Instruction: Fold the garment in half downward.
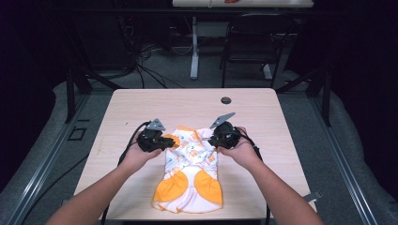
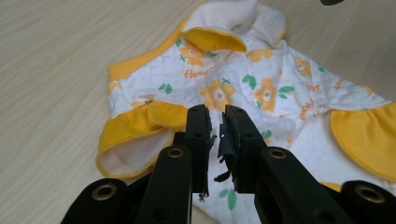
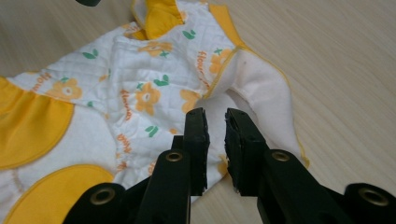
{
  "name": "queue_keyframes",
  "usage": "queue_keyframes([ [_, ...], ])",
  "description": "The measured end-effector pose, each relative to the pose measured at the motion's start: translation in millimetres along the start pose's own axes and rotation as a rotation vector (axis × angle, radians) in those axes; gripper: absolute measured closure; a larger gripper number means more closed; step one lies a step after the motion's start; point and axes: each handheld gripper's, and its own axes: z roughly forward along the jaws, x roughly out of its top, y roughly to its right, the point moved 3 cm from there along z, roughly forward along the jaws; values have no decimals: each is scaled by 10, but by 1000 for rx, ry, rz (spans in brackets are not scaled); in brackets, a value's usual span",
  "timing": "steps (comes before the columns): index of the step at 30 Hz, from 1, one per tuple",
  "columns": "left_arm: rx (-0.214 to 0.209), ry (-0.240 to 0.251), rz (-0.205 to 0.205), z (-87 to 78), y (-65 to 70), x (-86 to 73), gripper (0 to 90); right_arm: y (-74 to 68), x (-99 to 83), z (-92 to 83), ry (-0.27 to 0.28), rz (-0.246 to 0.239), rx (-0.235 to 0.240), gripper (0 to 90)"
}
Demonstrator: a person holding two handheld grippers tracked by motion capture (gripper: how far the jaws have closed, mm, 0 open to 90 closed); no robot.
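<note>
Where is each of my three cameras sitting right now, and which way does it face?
High view: above the person's side, looking forward and down on the table; both forearms, the left gripper and right gripper flank the garment.
Left gripper view: rides the left gripper, looking along its black jaws, slightly parted, over the garment's yellow-trimmed sleeve.
Right gripper view: rides the right gripper, jaws slightly parted, facing the garment's white-lined sleeve.
Shared: all views show the flowered garment on the wooden table.
</note>
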Motion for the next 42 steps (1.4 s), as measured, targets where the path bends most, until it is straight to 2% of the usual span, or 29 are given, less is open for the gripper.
queue_keyframes([
  [5,37,-18,2,144,-145,119,796,121,44,120,-27,7,-13,771],
  [7,61,-8,-17,196,-214,167,791,178,57,174,-32,9,-8,765],
  [10,73,-12,-35,282,-307,217,788,259,67,261,-33,26,-11,754],
  [16,84,-20,-74,460,-420,234,772,400,65,440,-27,85,-35,736],
  [22,90,-35,-73,559,-494,216,744,512,65,574,-27,128,-51,706],
  [24,95,-35,-81,579,-521,200,734,534,73,606,-27,146,-56,687],
  [26,107,-34,-86,590,-549,188,715,554,86,624,-30,140,-53,664],
  [31,125,-47,-107,616,-585,152,685,571,113,697,-8,185,-63,635],
  [34,125,-35,-113,627,-587,147,665,574,109,742,-25,187,-79,625],
  [37,134,-45,-116,651,-597,115,652,563,106,787,-33,189,-78,608],
  [38,138,-50,-119,659,-601,102,648,567,104,794,-51,176,-82,602],
  [42,139,-50,-131,692,-618,55,646,575,88,850,-61,199,-86,590],
])
